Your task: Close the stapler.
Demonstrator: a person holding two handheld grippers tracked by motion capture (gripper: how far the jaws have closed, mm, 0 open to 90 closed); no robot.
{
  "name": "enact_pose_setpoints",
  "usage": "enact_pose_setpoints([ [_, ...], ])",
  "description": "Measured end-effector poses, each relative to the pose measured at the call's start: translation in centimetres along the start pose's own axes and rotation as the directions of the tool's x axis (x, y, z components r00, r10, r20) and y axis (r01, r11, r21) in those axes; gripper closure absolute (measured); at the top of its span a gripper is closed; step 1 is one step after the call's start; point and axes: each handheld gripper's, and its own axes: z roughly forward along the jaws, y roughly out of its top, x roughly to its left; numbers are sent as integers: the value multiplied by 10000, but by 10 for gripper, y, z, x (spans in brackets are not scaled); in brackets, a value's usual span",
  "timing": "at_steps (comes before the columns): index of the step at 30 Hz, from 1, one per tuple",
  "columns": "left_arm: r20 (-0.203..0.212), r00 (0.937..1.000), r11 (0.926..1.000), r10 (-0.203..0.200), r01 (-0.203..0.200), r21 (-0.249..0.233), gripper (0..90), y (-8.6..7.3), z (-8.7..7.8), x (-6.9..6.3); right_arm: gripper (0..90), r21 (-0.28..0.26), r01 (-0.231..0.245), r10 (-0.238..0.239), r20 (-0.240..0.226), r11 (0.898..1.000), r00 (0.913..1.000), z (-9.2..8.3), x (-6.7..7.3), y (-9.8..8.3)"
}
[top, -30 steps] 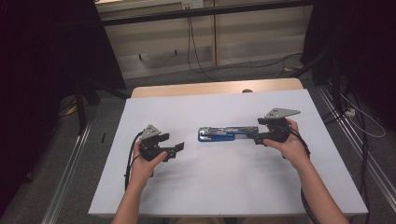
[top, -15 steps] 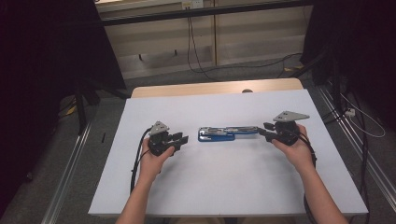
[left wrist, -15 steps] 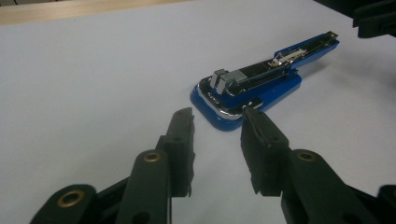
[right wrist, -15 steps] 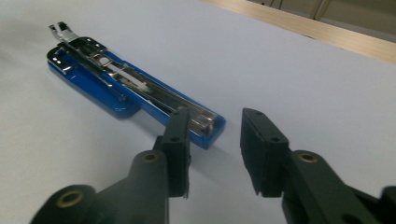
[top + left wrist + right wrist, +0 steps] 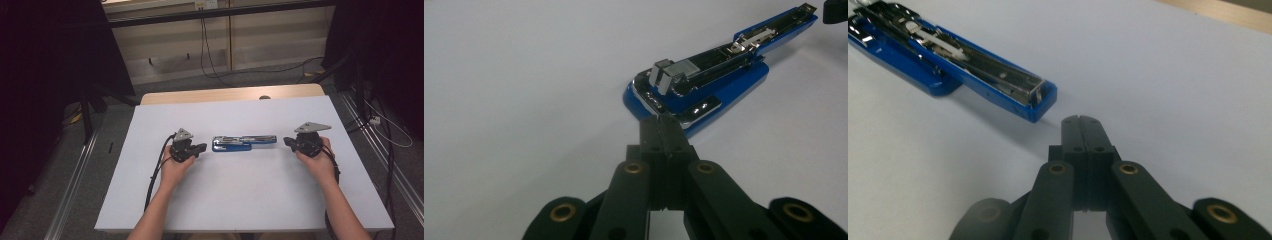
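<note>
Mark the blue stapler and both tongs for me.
blue stapler (image 5: 231, 145): high view, on its blue base.
left tongs (image 5: 662, 131): left gripper view, at the shut tips.
right tongs (image 5: 1082, 129): right gripper view, at the shut tips.

left gripper (image 5: 663, 121): rising from the bottom middle of the frame, jaws just finishing closing, now pressing together with nothing between them | blue stapler (image 5: 704, 80): lying open on the white table (image 5: 524, 75), stretching from the middle to the upper right corner | gripper tips: sitting just beside the stapler's near end
</note>
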Motion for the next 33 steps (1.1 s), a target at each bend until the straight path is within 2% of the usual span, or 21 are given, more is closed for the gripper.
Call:
enact_pose_setpoints([
  [4, 59, 10000, 9999, 79, -79, 111, 900, 3, 7, -3, 900, 425, 90, -92, 63, 9991, 9999, 8, 3, -2],
  [7, 129, 9999, 9995, 108, -112, 295, 900, 5, 11, -4, 900, 609, 384, -384, -8, 9974, 9993, 12, 8, -1],
  [14, -170, 9997, 9985, 156, -147, 523, 900, 5, 19, -4, 900, 860, 589, -570, -250, 9946, 9981, 20, 15, 0],
  [16, -117, 9999, 9990, -3, 9, 437, 900, 4, 20, -3, 900, 824, 539, -517, -286, 9951, 9983, 21, 15, 0],
  [18, -153, 9998, 9985, 120, -112, 537, 900, 4, 21, -3, 900, 808, 616, -594, -301, 9948, 9978, 22, 16, 1],
  [20, -90, 9999, 9990, 61, -57, 441, 900, 4, 23, -5, 900, 802, 624, -600, -319, 9948, 9977, 22, 17, 1],
  [21, -119, 9996, 9984, 239, -233, 521, 900, 5, 23, -5, 900, 796, 657, -631, -349, 9947, 9974, 22, 17, 2],
  [23, -122, 9994, 9980, 331, -324, 534, 900, 6, 23, -7, 900, 798, 664, -637, -369, 9946, 9973, 23, 17, 2],
  [28, -216, 9996, 9987, 185, -175, 488, 900, 6, 25, -5, 900, 763, 709, -678, -433, 9946, 9968, 24, 18, 2],
  [29, -169, 9996, 9976, 244, -233, 647, 900, 6, 25, -4, 900, 777, 711, -679, -428, 9944, 9968, 25, 19, 2],
  [33, -178, 9995, 9974, 262, -250, 673, 900, 6, 25, -4, 900, 751, 758, -726, -443, 9943, 9964, 25, 19, 3],
])
